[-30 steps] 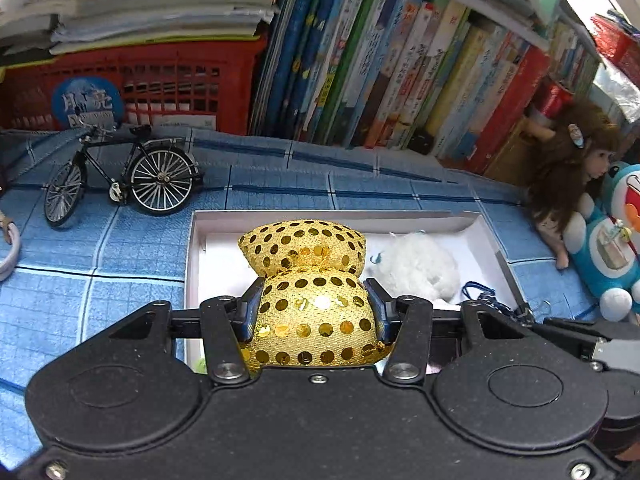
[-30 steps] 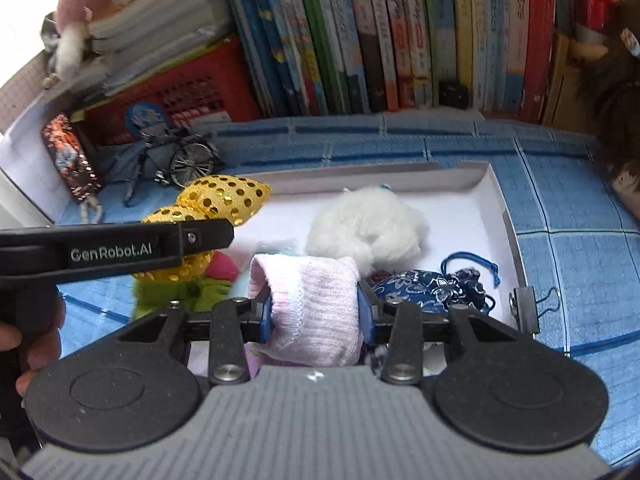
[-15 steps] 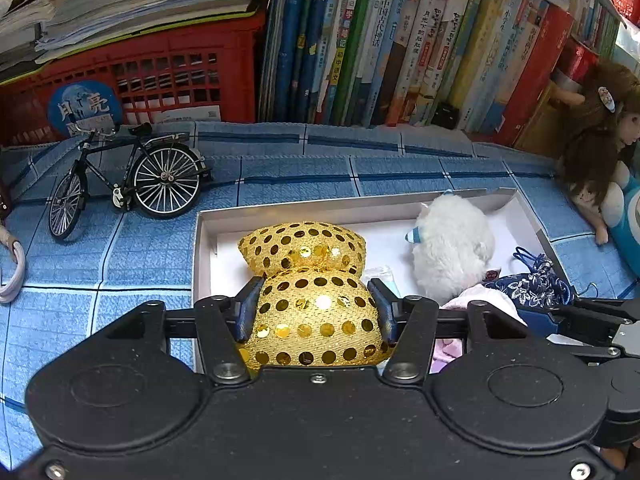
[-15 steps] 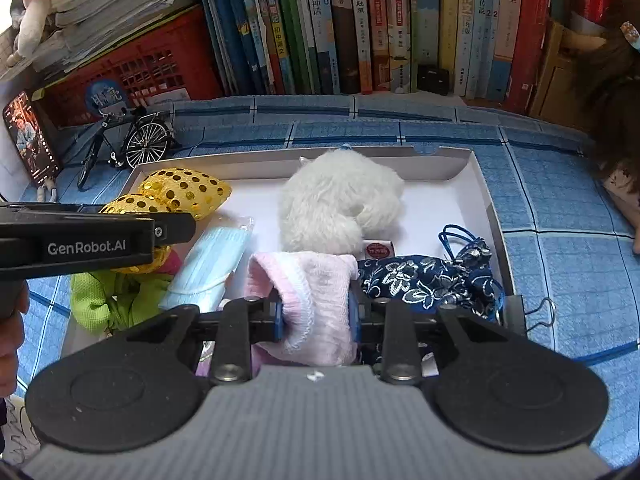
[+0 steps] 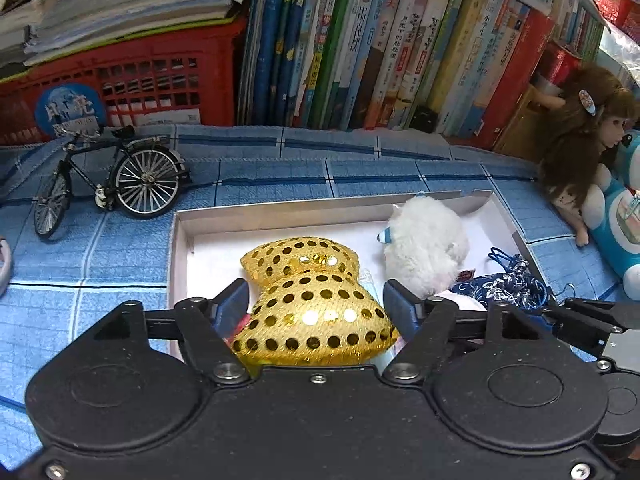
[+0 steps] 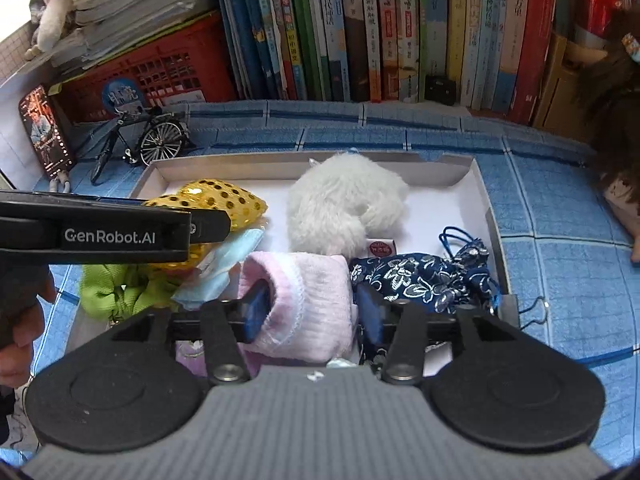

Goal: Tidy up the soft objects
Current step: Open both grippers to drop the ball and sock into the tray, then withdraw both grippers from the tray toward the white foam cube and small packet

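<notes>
A shallow white box (image 5: 180, 240) lies on the blue checked cloth and holds the soft things. In the left wrist view a gold sequined pouch (image 5: 312, 304) lies in the box between the fingers of my left gripper (image 5: 313, 286). Its jaws are opening and the pads stand off the pouch. In the right wrist view a pink sock (image 6: 308, 300) lies between the fingers of my right gripper (image 6: 312, 286). Those jaws are opening too and have loosened from the sock. A white plush (image 6: 344, 208), a navy floral pouch (image 6: 424, 280), a light blue mask (image 6: 228, 264) and a green cloth (image 6: 116, 288) also lie in the box.
A model bicycle (image 5: 112, 184) stands left of the box, before a red basket (image 5: 120, 80). A row of books (image 5: 380, 48) closes the back. A doll (image 5: 580, 152) and a blue plush toy (image 5: 616, 220) sit at the right. A binder clip (image 6: 532, 308) lies by the box's right corner.
Both pairs of jaws have widened. The gold pouch and the pink sock, gripped before, now lie loose between the pads in the box.
</notes>
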